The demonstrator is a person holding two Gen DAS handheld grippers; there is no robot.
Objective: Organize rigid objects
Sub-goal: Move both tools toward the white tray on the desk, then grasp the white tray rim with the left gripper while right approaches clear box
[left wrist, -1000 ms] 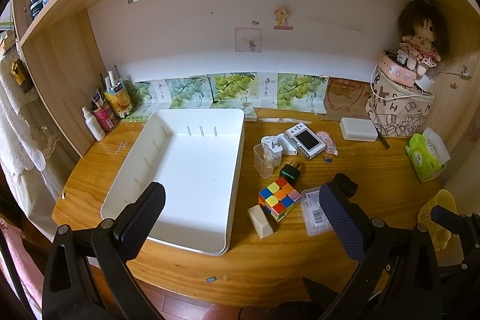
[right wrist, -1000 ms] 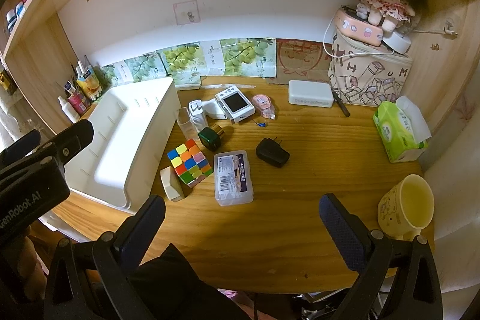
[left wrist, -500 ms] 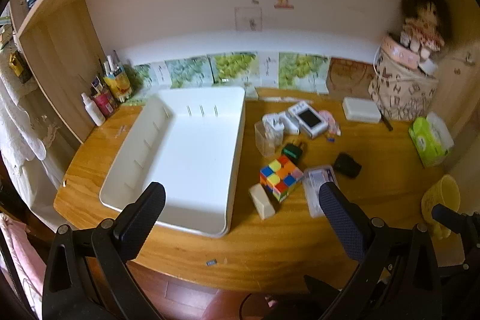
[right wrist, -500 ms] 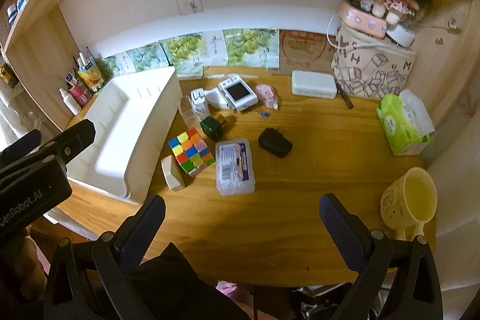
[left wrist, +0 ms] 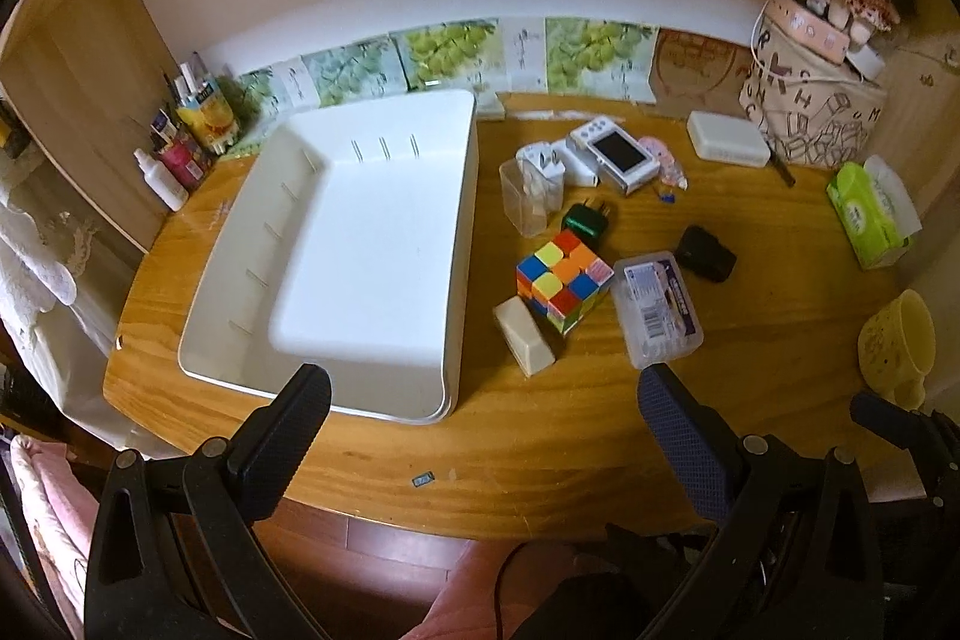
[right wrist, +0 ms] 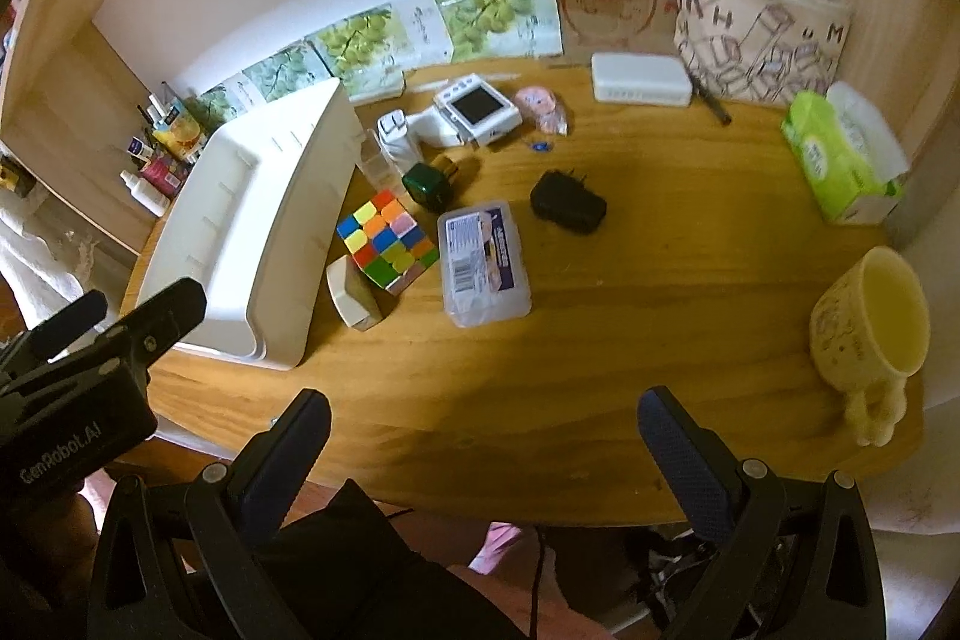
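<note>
Clutter worries me: with both jaws spread and empty, reaching for the puzzle cube (left wrist: 563, 287) could knock the clear cup (left wrist: 523, 197) at the white tray (left wrist: 459, 244).

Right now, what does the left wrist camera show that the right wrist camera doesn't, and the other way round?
Only the left wrist view shows the white tray's bare floor, with nothing in it. Only the right wrist view shows the left gripper's body from the side and the yellow mug's inside. Both share the puzzle cube, clear plastic case, black charger, and each gripper's own open jaws.
</note>
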